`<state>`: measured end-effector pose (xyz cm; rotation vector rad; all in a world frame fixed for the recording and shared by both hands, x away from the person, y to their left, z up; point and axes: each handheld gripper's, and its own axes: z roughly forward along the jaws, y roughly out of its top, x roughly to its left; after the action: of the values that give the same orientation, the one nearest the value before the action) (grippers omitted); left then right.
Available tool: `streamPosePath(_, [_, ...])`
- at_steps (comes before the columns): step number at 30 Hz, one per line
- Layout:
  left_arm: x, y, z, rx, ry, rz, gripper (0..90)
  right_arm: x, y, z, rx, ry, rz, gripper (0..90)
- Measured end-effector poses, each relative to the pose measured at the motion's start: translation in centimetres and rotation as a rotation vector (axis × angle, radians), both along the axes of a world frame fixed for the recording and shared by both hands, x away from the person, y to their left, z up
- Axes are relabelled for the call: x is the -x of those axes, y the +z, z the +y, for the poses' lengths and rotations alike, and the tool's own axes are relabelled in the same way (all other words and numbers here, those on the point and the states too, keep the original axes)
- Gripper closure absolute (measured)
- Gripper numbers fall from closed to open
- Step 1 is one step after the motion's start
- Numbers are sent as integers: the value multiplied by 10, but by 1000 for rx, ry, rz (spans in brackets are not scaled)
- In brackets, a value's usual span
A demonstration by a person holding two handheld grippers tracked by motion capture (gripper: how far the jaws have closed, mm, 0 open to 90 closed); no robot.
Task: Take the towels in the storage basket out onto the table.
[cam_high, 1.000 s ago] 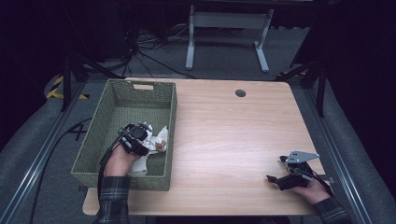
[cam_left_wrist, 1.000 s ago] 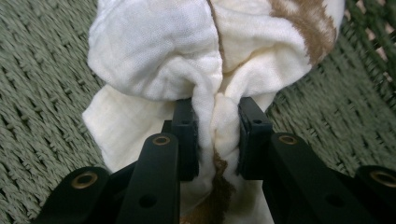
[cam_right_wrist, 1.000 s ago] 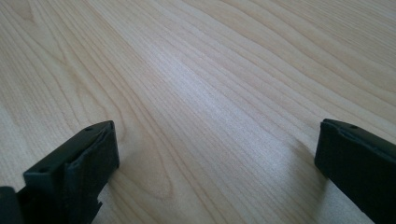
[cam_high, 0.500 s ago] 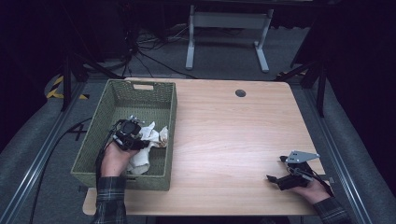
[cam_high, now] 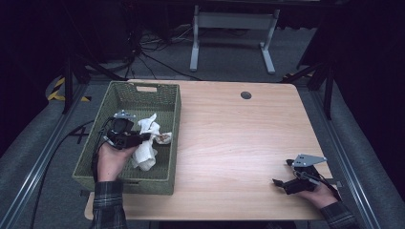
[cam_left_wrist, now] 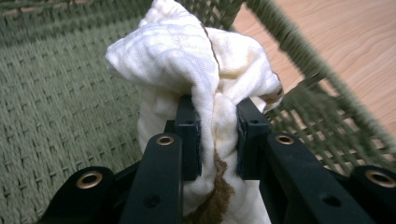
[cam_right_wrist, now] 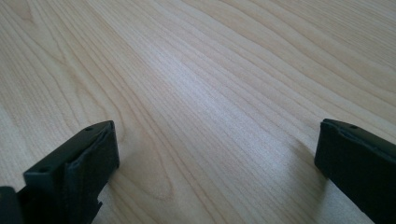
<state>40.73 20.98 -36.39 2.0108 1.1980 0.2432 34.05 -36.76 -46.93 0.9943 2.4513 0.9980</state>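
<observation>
Item: white cloth [cam_left_wrist: 187, 70], crumpled, of ribbed weave, marked with brown stains along one fold and at its lower part. It is held inside a green woven basket [cam_high: 143, 98], which is set on the left part of a light wooden table [cam_high: 229, 133]. In the high view the cloth [cam_high: 148, 138] is seen bunched near the basket's right wall, one end hanging toward the basket floor.

Left gripper [cam_left_wrist: 218, 140]: the jaws are closed tight on a pinched fold of the cloth, fabric bulging above and below them. In the high view the left gripper [cam_high: 143, 137] is carried within the basket by the left hand [cam_high: 110, 160], the forearm entering from the bottom edge in a plaid sleeve [cam_high: 107, 205].

Right gripper [cam_right_wrist: 217, 154]: the jaws are spread wide, nothing between them, bare wood grain beneath. In the high view the right gripper [cam_high: 282, 182] is held low at the table's near right corner by the right hand [cam_high: 320, 193], well apart from the basket, its grey three-cornered plate [cam_high: 309, 159] uppermost.
</observation>
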Motion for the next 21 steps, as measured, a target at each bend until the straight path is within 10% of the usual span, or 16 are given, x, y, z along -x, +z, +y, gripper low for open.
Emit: streamPosePath(21, [2,55,-9,138,-60,-134,756,0,0,0,0,-2,0,1])
